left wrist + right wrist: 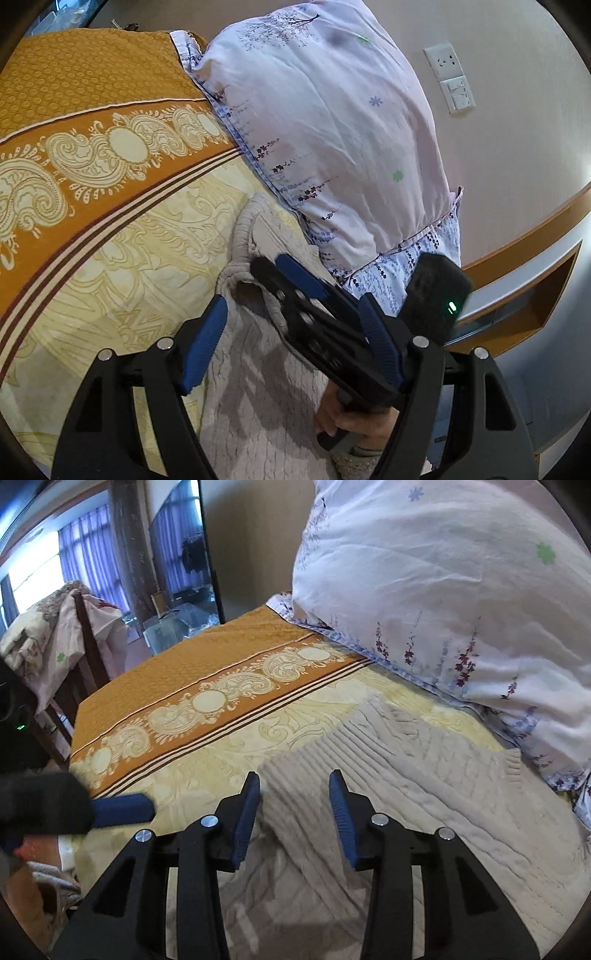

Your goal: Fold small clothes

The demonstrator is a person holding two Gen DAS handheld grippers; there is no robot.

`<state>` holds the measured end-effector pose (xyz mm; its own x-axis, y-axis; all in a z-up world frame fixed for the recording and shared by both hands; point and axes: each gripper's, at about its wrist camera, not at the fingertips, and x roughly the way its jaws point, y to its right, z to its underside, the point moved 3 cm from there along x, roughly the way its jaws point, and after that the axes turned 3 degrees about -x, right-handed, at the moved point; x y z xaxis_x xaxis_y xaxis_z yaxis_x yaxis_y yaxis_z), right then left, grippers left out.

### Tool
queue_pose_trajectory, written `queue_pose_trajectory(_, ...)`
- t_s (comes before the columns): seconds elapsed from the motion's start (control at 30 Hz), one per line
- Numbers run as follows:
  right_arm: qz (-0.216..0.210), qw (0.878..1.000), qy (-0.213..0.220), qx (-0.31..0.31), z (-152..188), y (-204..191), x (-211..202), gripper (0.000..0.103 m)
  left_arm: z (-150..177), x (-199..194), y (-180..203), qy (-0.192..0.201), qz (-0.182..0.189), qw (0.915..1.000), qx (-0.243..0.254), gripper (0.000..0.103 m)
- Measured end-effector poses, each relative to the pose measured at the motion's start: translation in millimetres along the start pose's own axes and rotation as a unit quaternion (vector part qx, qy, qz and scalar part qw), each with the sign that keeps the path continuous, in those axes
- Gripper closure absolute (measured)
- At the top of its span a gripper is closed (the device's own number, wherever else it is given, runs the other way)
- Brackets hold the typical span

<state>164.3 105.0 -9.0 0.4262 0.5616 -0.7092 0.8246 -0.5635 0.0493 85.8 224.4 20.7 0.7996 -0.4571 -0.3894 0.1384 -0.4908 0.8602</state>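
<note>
A grey knit sweater (399,775) lies spread on the bedspread (177,716), its far edge just beside the pillow (443,590), which leans over the bed's head end. The right gripper (293,812) hovers over the sweater on the side away from the pillow, its blue pads apart with nothing pinched between them; knit cloth shows through the gap. The left gripper (295,347) stands spread wide near the sweater, farther from the pillow, holding nothing. In its view the right gripper crosses between its fingers, a hand (354,417) gripping that tool's handle.
</note>
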Motion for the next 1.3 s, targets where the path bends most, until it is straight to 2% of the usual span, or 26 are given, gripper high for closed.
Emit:
queue_pose_trajectory(0.03, -0.004, 1.000, -0.004, 0.003, -1, 0, 4, 0.078, 0, 1, 0, -0.002, 0.000, 1.0000, 0.001, 0.030)
queue_pose_trajectory(0.17, -0.006, 1.000, -0.005, 0.005, 1, -4, 4, 0.078, 1, 5, 1, -0.008, 0.001, 1.0000, 0.002, 0.030)
queue_pose_trajectory(0.3, 0.018, 1.000, -0.014, 0.005, 2, -5, 12, 0.078, 2, 6, 2, -0.008, 0.003, 1.0000, 0.001, 0.030)
queue_pose_trajectory(0.37, 0.026, 1.000, -0.015, 0.005, 2, -5, 16, 0.087, 3, 6, 3, -0.009, 0.004, 1.0000, 0.002, 0.030)
queue_pose_trajectory(0.4, 0.026, 1.000, -0.012, 0.007, 2, -5, 16, 0.097, 3, 5, 3, -0.008, 0.003, 1.0000, 0.003, 0.030)
queue_pose_trajectory(0.5, 0.024, 0.999, 0.018, 0.042, 1, 8, 2, 0.098, 2, 2, 4, -0.005, 0.000, 1.0000, 0.006, 0.030)
queue_pose_trajectory(0.6, 0.024, 0.993, 0.061, 0.098, -2, 39, -27, 0.098, 0, 1, 3, -0.003, -0.003, 1.0000, 0.008, 0.030)
queue_pose_trajectory(0.7, 0.041, 0.980, 0.117, 0.157, 1, 81, -71, 0.098, 0, 7, 3, -0.012, -0.004, 0.9999, 0.009, 0.030)
queue_pose_trajectory(0.77, 0.060, 0.963, 0.157, 0.209, 14, 117, -110, 0.098, 1, 12, 4, -0.018, -0.005, 0.9997, 0.012, 0.030)
queue_pose_trajectory(0.9, 0.097, 0.930, 0.205, 0.291, 60, 176, -171, 0.098, 2, 21, 7, -0.028, -0.009, 0.9993, 0.023, 0.030)
queue_pose_trajectory(0.97, 0.122, 0.909, 0.218, 0.334, 101, 203, -202, 0.098, 2, 26, 9, -0.031, -0.011, 0.9991, 0.026, 0.030)
queue_pose_trajectory(1.07, 0.145, 0.896, 0.189, 0.376, 152, 225, -219, 0.098, 2, 30, 12, -0.037, -0.015, 0.9986, 0.036, 0.030)
queue_pose_trajectory(1.17, 0.127, 0.883, 0.123, 0.434, 205, 240, -217, 0.097, 2, 34, 16, -0.042, -0.023, 0.9977, 0.049, 0.029)
queue_pose_trajectory(1.23, 0.116, 0.872, 0.101, 0.465, 225, 247, -220, 0.097, -1, 36, 19, -0.044, -0.031, 0.9968, 0.059, 0.029)
queue_pose_trajectory(1.27, 0.110, 0.870, 0.100, 0.471, 228, 247, -224, 0.095, -4, 36, 21, -0.046, -0.035, 0.9964, 0.062, 0.029)
queue_pose_trajectory(1.3, 0.106, 0.868, 0.100, 0.475, 229, 248, -228, 0.085, -8, 38, 23, -0.047, -0.038, 0.9959, 0.067, 0.029)
